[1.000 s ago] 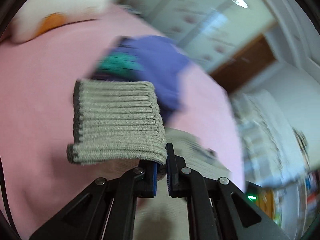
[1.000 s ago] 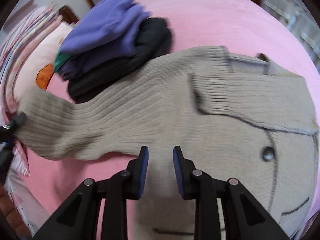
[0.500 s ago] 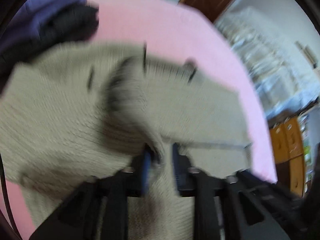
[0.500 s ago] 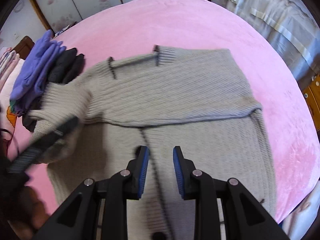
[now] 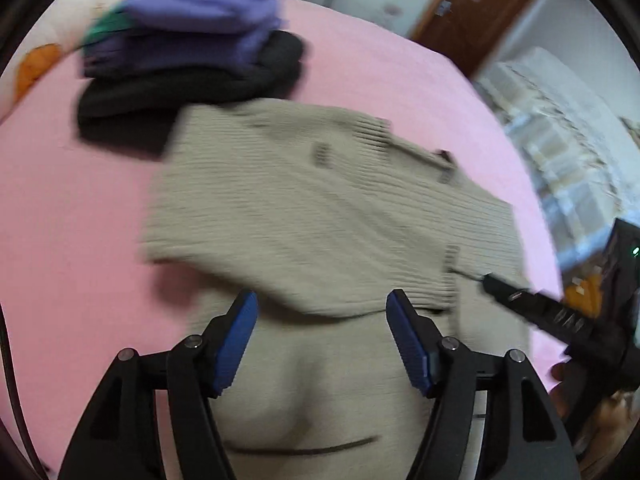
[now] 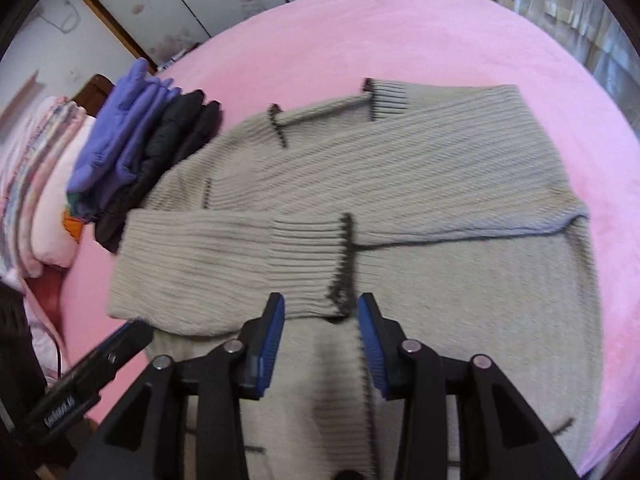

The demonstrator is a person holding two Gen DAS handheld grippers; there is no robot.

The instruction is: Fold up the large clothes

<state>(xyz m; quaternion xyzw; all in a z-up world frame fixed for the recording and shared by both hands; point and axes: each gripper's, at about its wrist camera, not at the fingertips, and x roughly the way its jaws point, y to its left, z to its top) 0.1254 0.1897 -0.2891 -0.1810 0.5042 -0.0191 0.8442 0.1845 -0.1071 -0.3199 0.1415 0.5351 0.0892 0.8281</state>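
Observation:
A beige ribbed knit sweater (image 6: 400, 184) with dark trim lies flat on the pink bed; it also shows in the left wrist view (image 5: 320, 208). Both sleeves are folded across its body, the left sleeve (image 6: 224, 268) lying over the middle with its cuff (image 6: 320, 264) near the centre. My left gripper (image 5: 320, 336) is open and empty just above the sweater, near the folded sleeve's edge. My right gripper (image 6: 322, 336) is open and empty, close in front of the cuff. The left gripper's finger also shows in the right wrist view (image 6: 100, 364).
A stack of folded clothes, purple (image 6: 124, 132) over black (image 6: 176, 140), sits on the pink bed cover (image 6: 400, 28) just past the sweater's left shoulder. Pillows (image 6: 36, 184) lie at the left. A wooden door (image 5: 476, 8) and shelves stand beyond the bed.
My left gripper carried the left sleeve across the sweater's body, let it go and opened wide. My right gripper opened wider and now sits near the cuff.

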